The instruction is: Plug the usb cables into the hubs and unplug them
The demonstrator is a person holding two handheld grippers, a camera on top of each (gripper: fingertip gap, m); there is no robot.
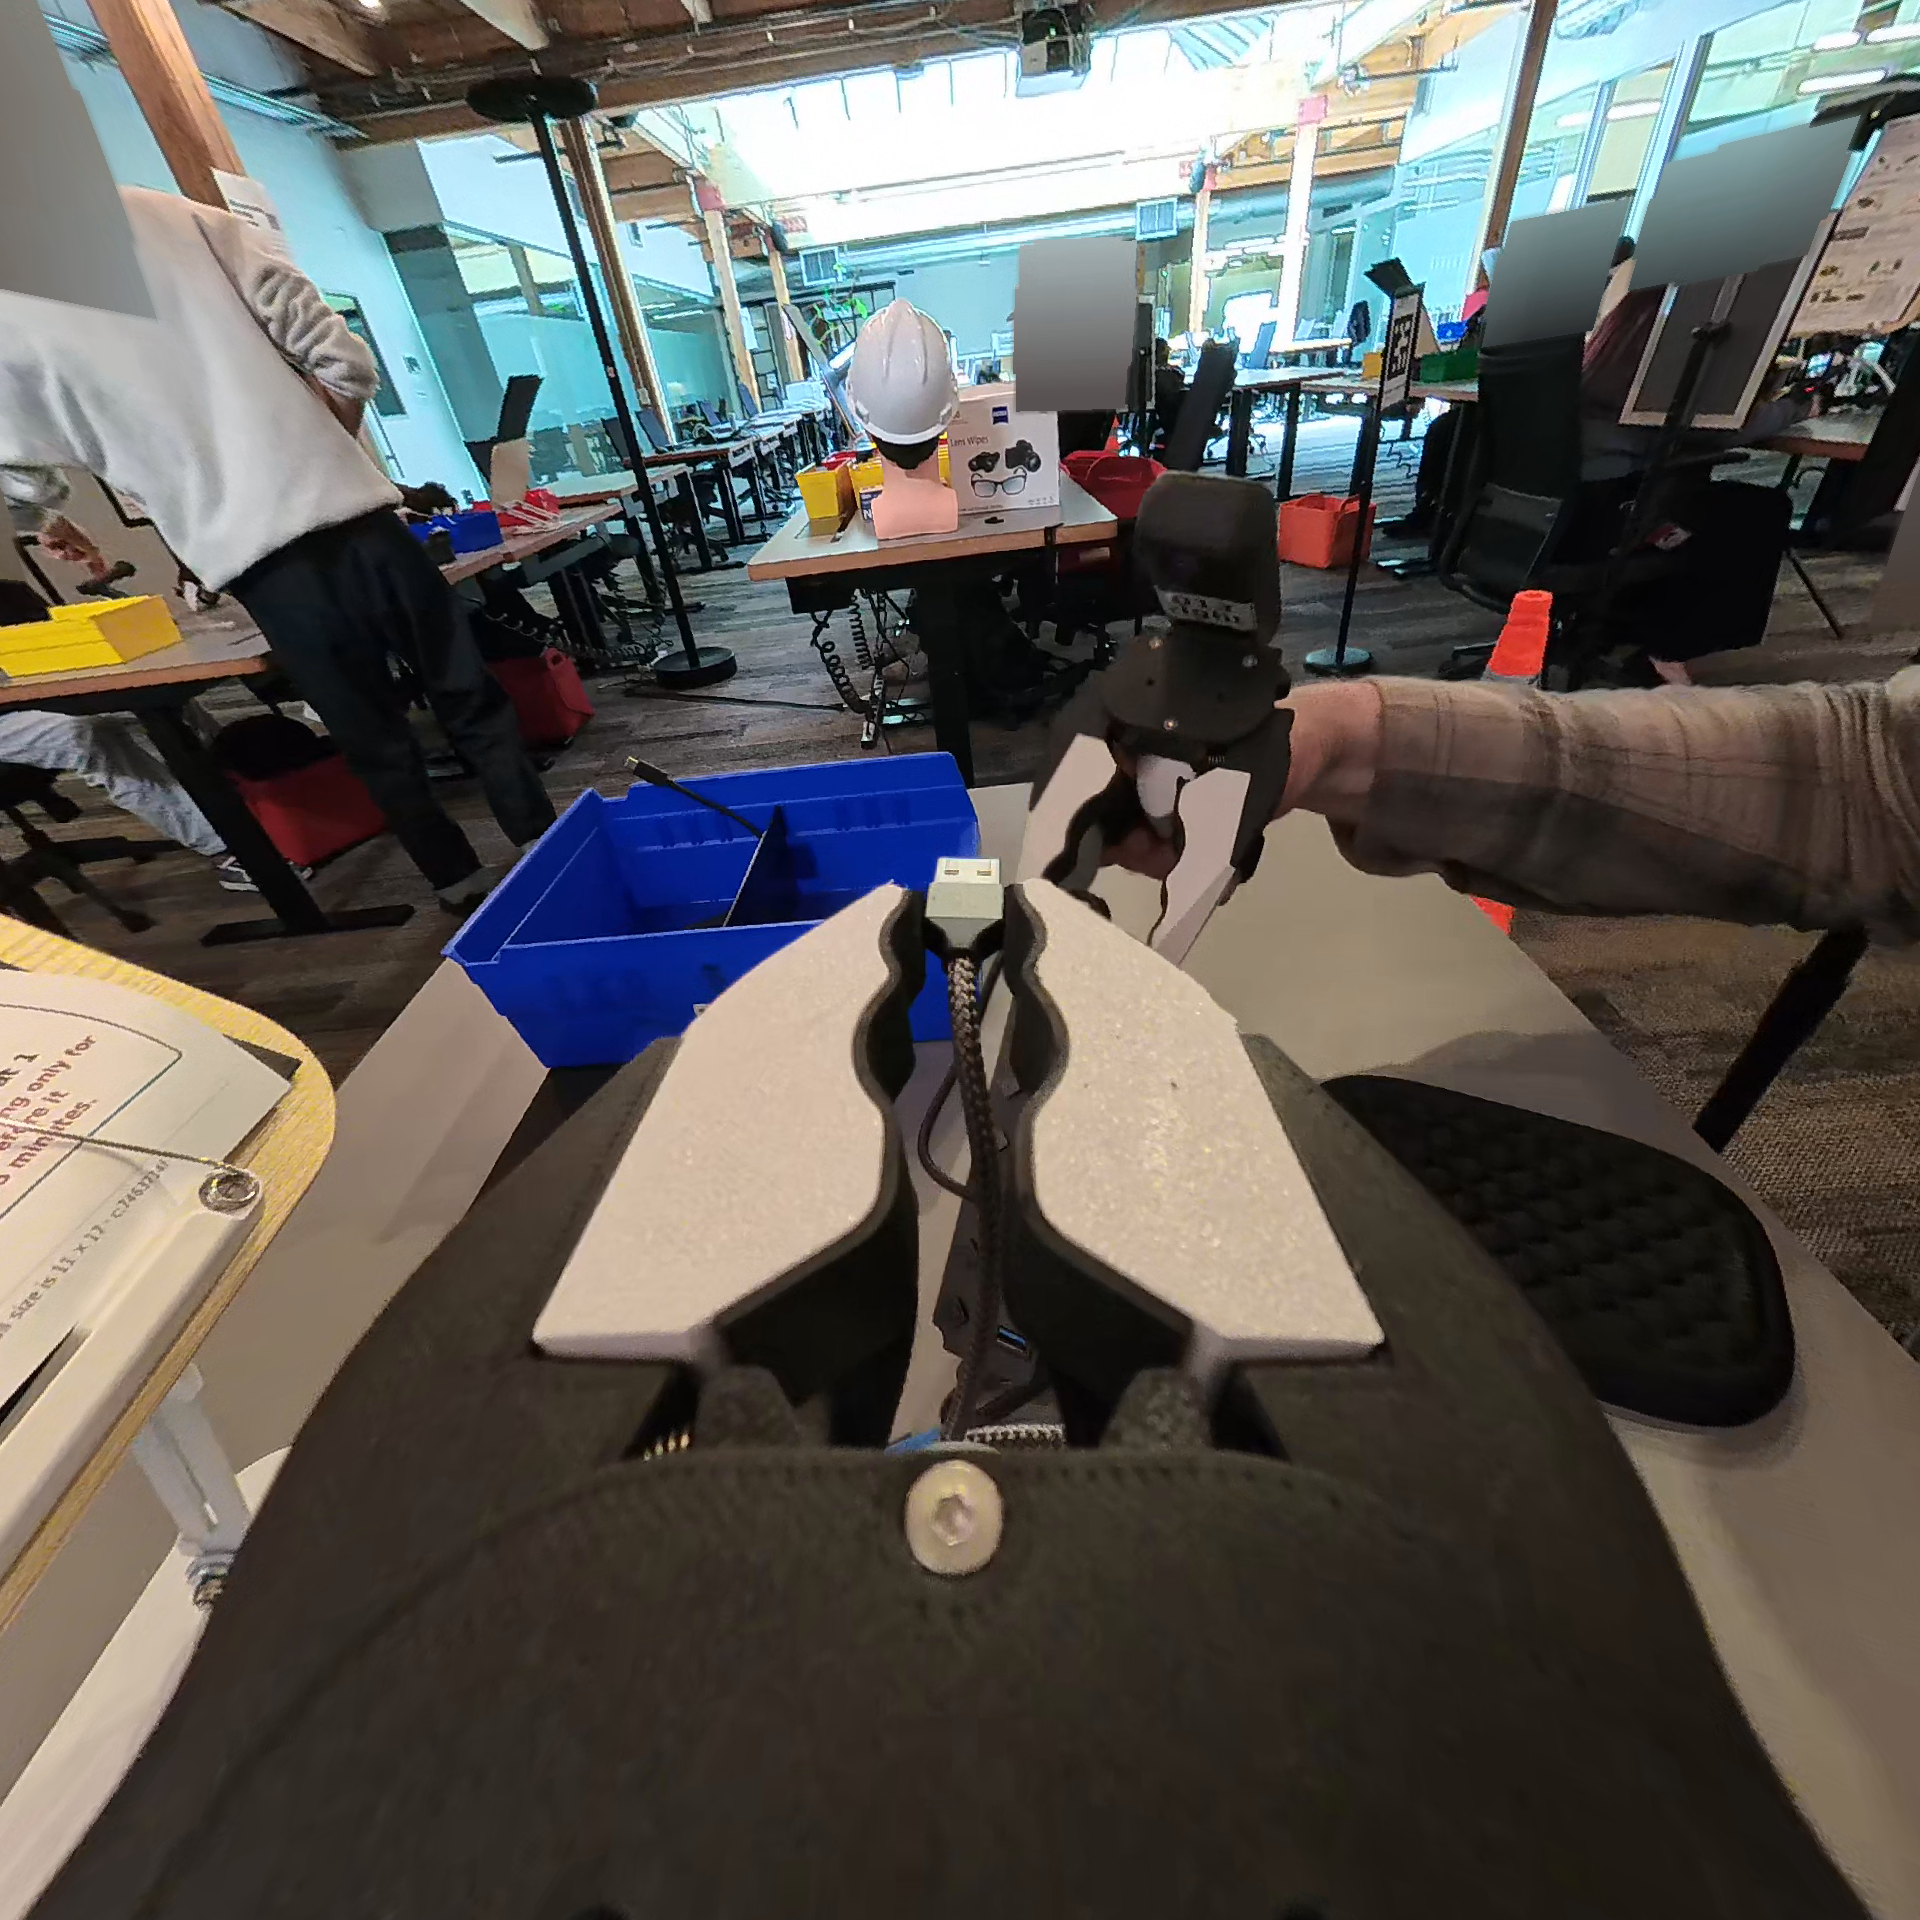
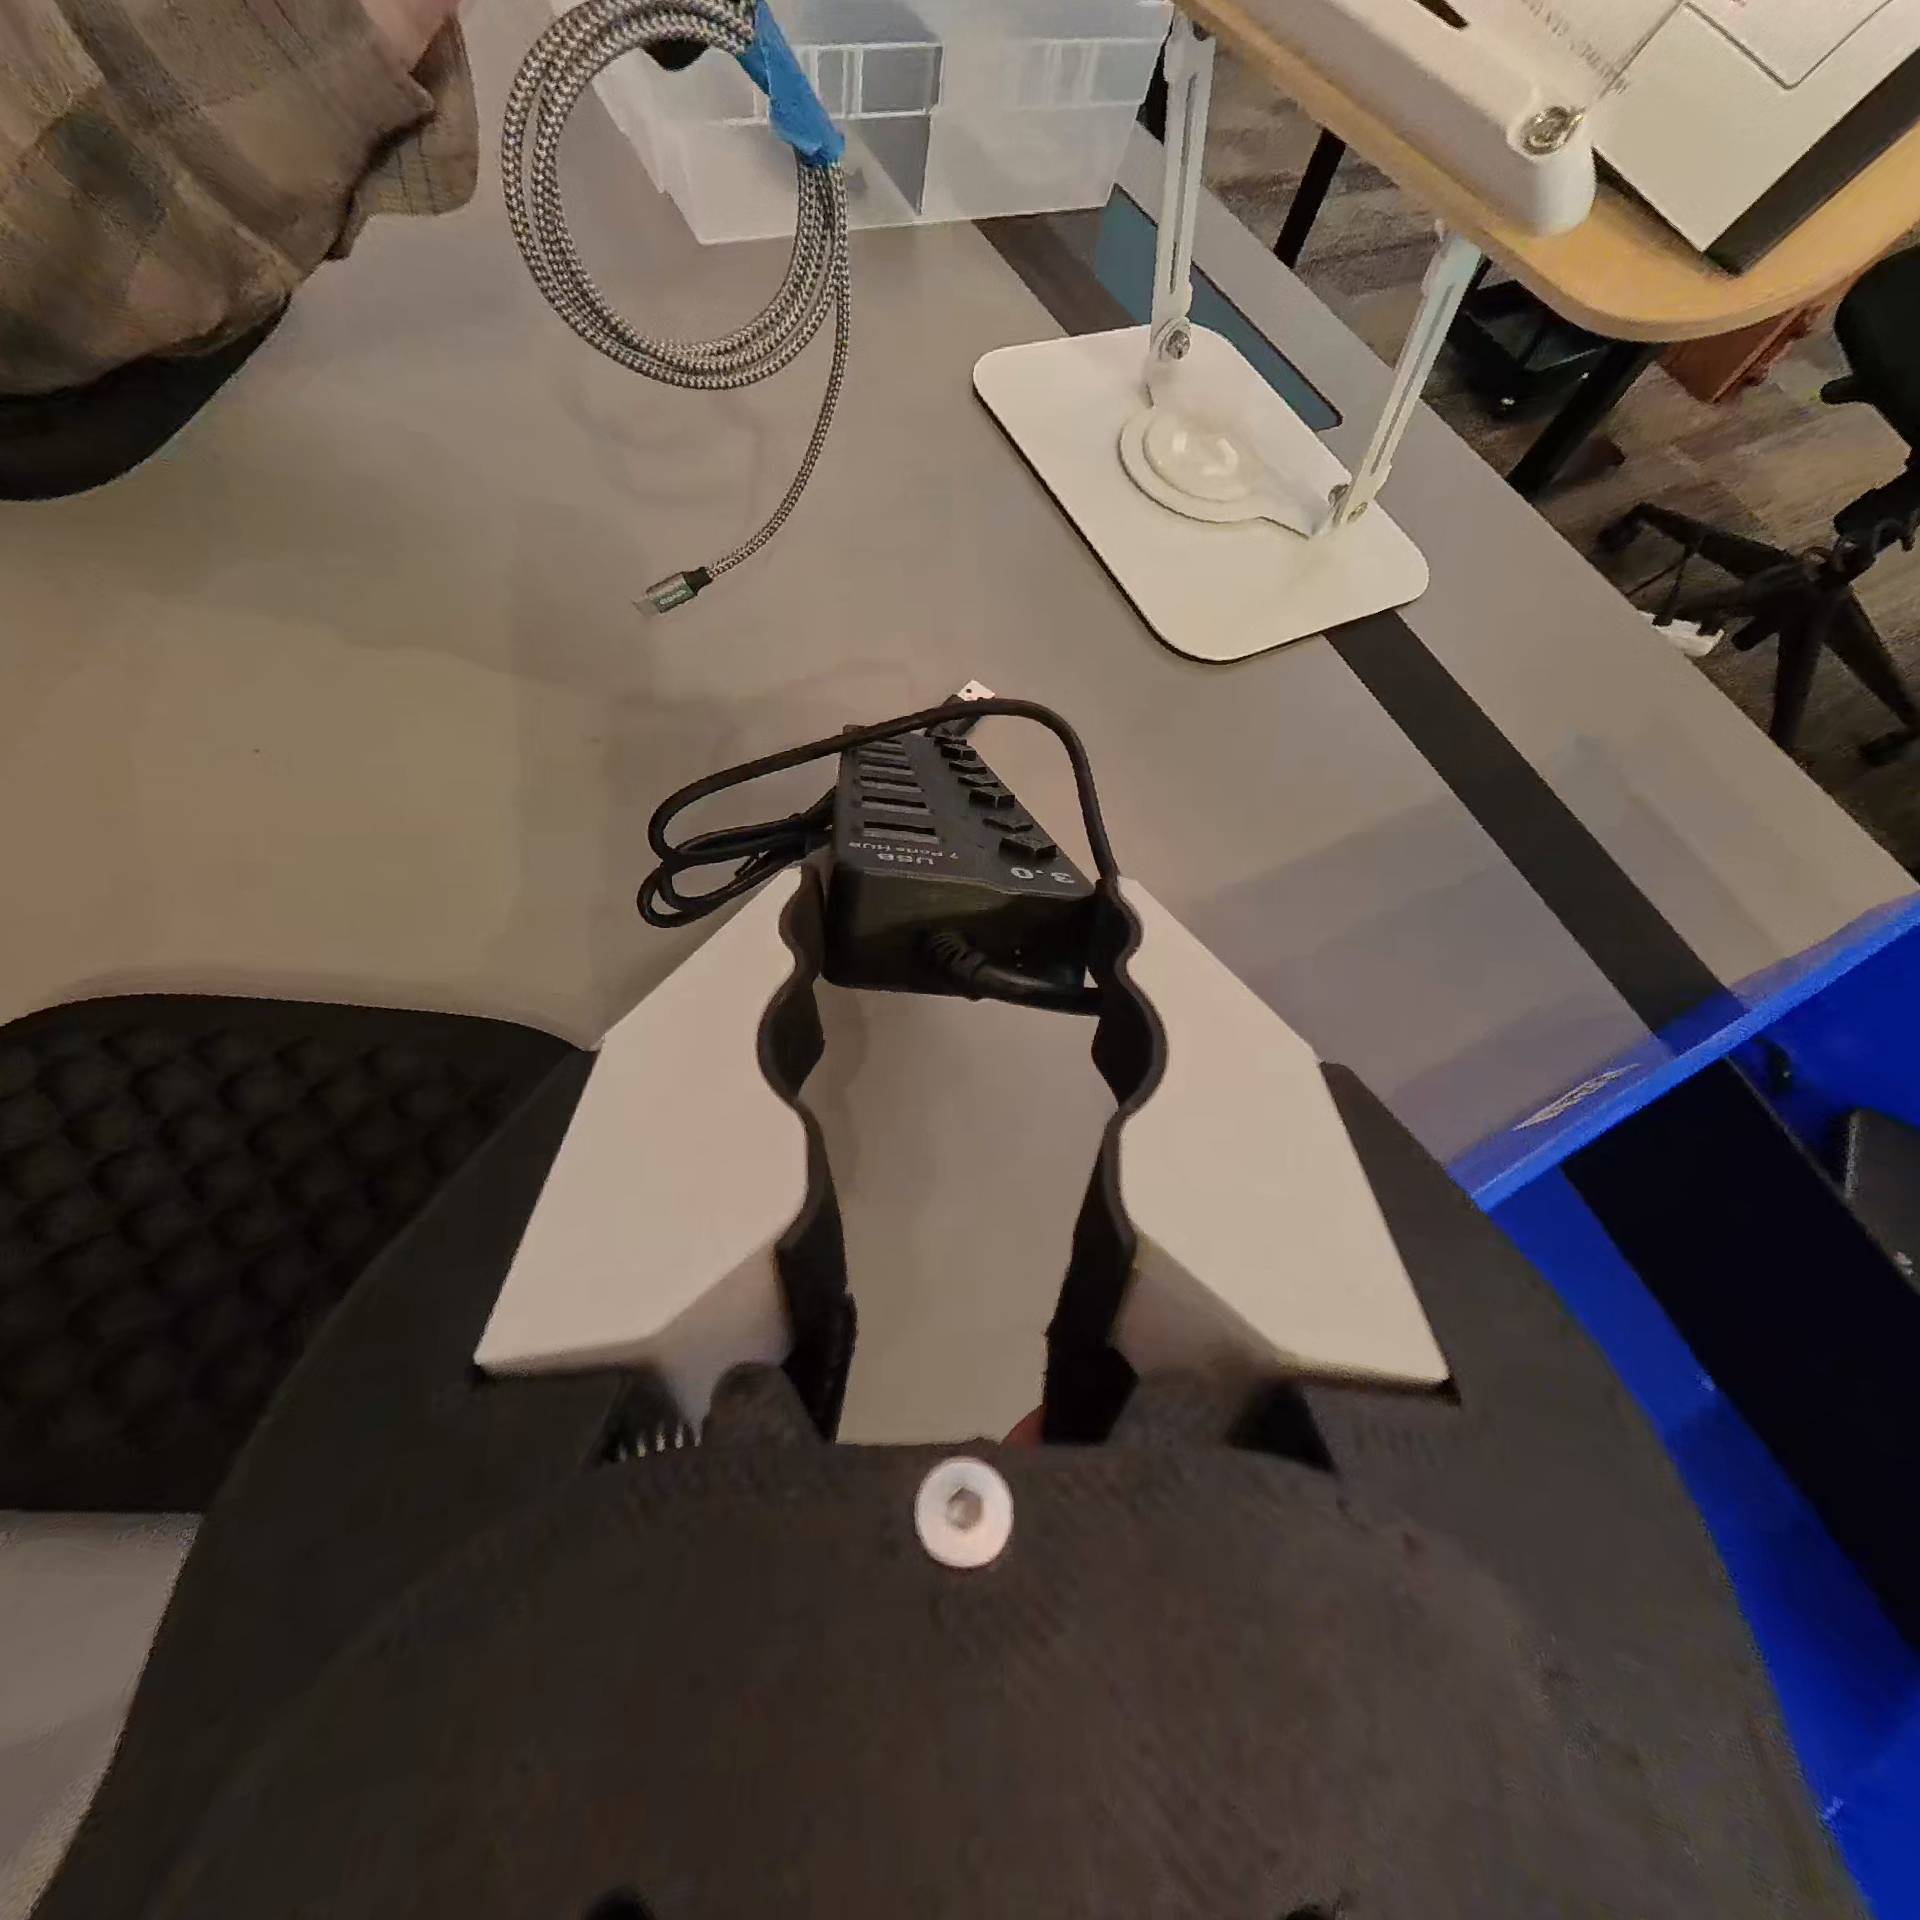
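Grey desk | left tool pinches USB plug | right tool straddles hub

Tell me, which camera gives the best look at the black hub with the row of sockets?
The right wrist view: the hub lies on the table, gripped at its near end by the right tongs, sockets visible. The left wrist view shows only a dark sliver of it between its own tongs.

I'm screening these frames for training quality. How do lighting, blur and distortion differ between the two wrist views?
Left wrist view: bright daylight, skylights blown out, strong fisheye bending at the edges, USB plug sharp. Right wrist view: dimmer and warmer, soft shadows on the table, hub readable, sleeve corner slightly blurred.
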